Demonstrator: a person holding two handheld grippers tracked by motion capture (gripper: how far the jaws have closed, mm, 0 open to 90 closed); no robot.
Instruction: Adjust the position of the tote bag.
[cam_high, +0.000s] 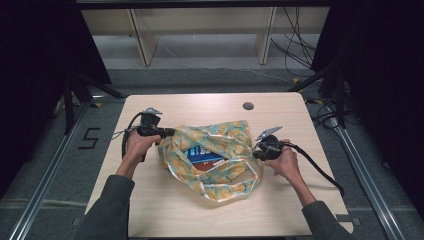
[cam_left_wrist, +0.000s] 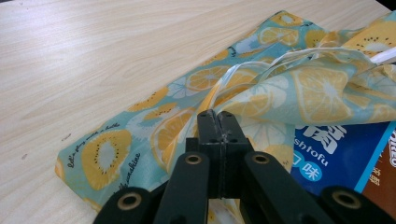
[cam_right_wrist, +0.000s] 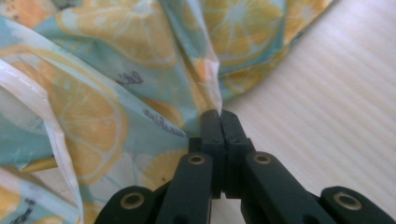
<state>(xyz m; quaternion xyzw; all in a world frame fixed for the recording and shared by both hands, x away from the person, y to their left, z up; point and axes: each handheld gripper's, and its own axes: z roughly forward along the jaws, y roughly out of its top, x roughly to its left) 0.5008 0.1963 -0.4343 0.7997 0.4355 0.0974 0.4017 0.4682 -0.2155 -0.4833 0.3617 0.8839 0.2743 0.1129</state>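
Two grippers I run pinch the fruit-print bag (cam_high: 220, 155) lying between them: the left gripper (cam_left_wrist: 218, 113) clamps a fabric fold at its tips, the right gripper (cam_right_wrist: 220, 112) clamps the opposite edge; beyond, a blue packet (cam_left_wrist: 336, 158) sits inside.

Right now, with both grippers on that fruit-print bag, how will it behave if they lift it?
The fruit-print bag looks thin and crumpled, so it will probably sag. The blue packet lying in its open mouth may slide or weigh down the middle.
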